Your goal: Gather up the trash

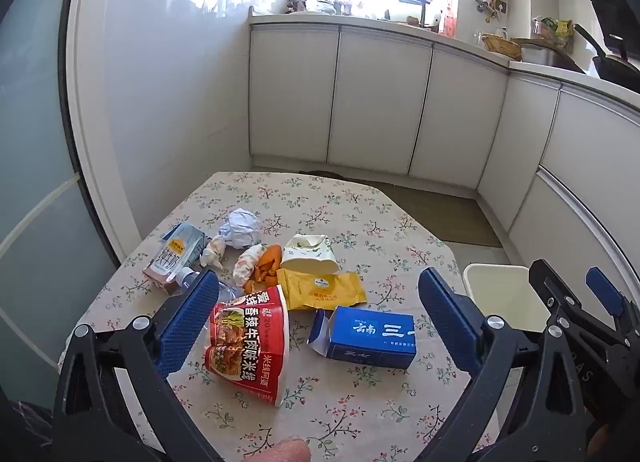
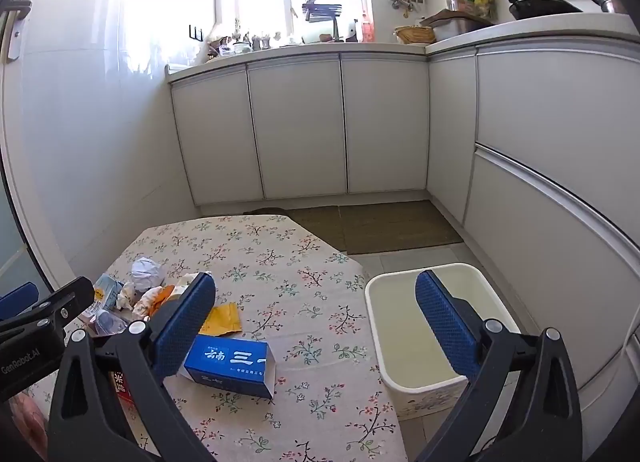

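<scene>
Here both tongs point(image 1: 316, 322) point(image 2: 316, 326) gape above littered table point(image 1: 340, 414).

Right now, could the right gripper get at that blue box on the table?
Probably yes. The right gripper is open and empty, and the blue box lies on the table just ahead of its left finger, with nothing on top of it or between them.

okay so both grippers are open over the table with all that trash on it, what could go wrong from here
1. The red noodle cup lies on its side and looks crushed; a pinch may deform it further or let it slip.
2. The bin stands on the floor beside the table's edge, so a release short of it may drop trash outside.
3. The clear bottle lies partly hidden behind the left gripper, easily knocked.
</scene>
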Tool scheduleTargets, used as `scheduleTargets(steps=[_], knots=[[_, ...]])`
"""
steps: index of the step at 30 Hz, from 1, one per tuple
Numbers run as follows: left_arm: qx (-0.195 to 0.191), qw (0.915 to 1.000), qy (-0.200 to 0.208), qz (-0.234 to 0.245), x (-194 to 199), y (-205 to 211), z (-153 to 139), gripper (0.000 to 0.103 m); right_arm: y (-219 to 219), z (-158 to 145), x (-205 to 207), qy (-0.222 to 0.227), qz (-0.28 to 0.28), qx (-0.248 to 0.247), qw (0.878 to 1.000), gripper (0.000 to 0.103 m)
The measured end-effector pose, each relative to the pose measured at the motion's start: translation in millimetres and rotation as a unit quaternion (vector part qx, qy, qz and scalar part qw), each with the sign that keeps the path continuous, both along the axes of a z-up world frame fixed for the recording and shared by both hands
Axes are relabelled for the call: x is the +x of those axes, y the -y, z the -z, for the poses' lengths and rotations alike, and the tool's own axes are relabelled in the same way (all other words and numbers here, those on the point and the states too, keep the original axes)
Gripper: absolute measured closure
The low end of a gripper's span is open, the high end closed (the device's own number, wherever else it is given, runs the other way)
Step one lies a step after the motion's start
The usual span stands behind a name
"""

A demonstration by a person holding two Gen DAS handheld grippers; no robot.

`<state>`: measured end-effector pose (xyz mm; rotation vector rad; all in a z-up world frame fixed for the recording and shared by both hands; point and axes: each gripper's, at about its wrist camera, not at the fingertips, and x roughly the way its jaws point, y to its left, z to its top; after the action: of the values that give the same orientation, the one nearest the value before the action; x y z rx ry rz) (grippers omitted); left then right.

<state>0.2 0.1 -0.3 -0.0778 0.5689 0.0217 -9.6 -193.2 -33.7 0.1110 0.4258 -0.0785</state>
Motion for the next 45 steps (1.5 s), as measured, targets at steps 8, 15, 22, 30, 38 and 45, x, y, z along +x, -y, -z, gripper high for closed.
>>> scheduleTargets(steps=[8,15,22,30,38,45], knots=[[-0.005,1.0,-0.005,0.0,2,-3,1,0.007,-1,2,-1,0.0,-0.002,0.002,1.0,0.005],[-0.004,1.0,-0.006,-0.002,1,0,8,0.007,-1,-1,-5,-0.001,0.0,0.002,1.0,0.005],[-0.012,0.9999,-0.007,-0.002,1,-2,7,0.007,-3,3,-4,-0.001,0.002,0.002,1.0,0.005],[-0.012,0.9999,-0.007,-0.003,1,-1,11,0.007,-2,2,0,-0.005,-0.002,0.003,1.0,0.005],[-0.07,0.9974,-0.017,-0.005,2,-7,10,0.007,-3,3,1,-0.005,-0.001,0.003,1.0,0.005],[-0.059,0.9982,-0.009,-0.005,3,-7,11,0.007,-5,5,2,-0.006,-0.001,0.003,1.0,0.005]])
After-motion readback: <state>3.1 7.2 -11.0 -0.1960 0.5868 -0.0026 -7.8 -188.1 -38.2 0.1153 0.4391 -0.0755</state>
